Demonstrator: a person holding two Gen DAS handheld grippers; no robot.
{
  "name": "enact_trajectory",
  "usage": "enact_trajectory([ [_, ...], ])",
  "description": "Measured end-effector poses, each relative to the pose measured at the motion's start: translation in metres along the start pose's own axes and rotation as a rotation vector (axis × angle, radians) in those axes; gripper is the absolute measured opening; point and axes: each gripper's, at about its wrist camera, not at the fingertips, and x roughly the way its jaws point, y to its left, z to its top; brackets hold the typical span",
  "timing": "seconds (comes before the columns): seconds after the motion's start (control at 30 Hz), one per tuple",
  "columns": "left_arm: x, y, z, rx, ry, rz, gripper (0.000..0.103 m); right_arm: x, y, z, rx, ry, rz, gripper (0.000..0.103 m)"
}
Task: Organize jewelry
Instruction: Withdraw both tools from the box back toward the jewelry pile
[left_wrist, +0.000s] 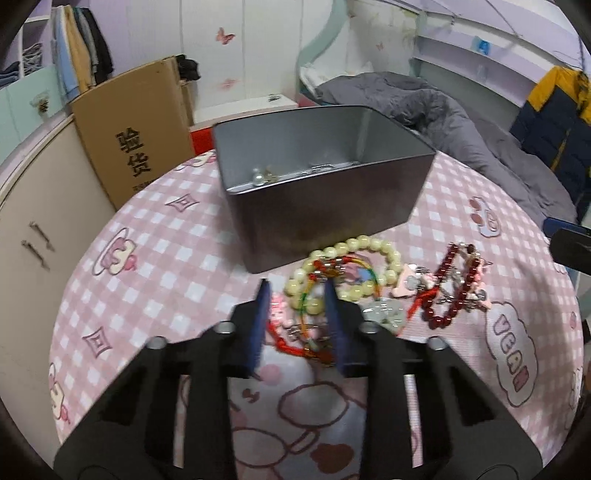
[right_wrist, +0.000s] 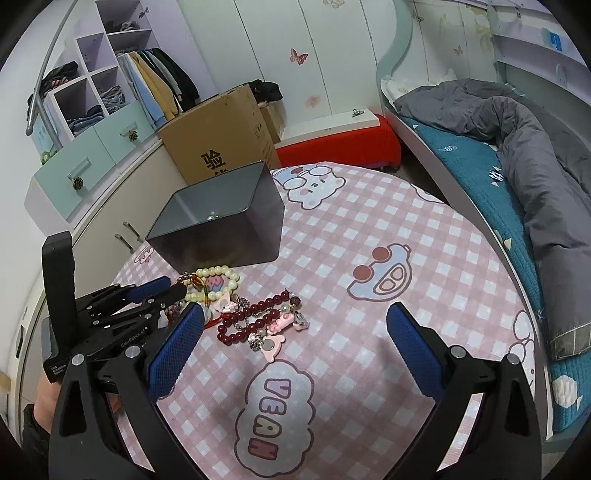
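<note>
A grey metal box stands on the pink checked tablecloth with a few small pieces inside; it also shows in the right wrist view. In front of it lies a pile of jewelry: a cream pearl bracelet, a multicoloured cord bracelet, a dark red bead bracelet with charms. My left gripper is partly open, its blue fingers straddling the cord and pearl bracelets. My right gripper is wide open and empty, just right of the red bead bracelet.
A cardboard box and a cream cabinet stand left of the table. A bed with a grey duvet lies to the right. A red stool stands beyond the table.
</note>
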Motion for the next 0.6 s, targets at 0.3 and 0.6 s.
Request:
enact_trajectory([
  [0.3,-0.029,0.009,-0.002,-0.071,-0.057,-0.093,0.004,0.001,0.008,0.001,-0.014,0.004,0.015,0.095],
  [0.6,-0.068,0.016,-0.002,-0.058,-0.127,-0.093,0.004,0.006,0.030,-0.002,-0.069,0.019,0.059,0.095],
])
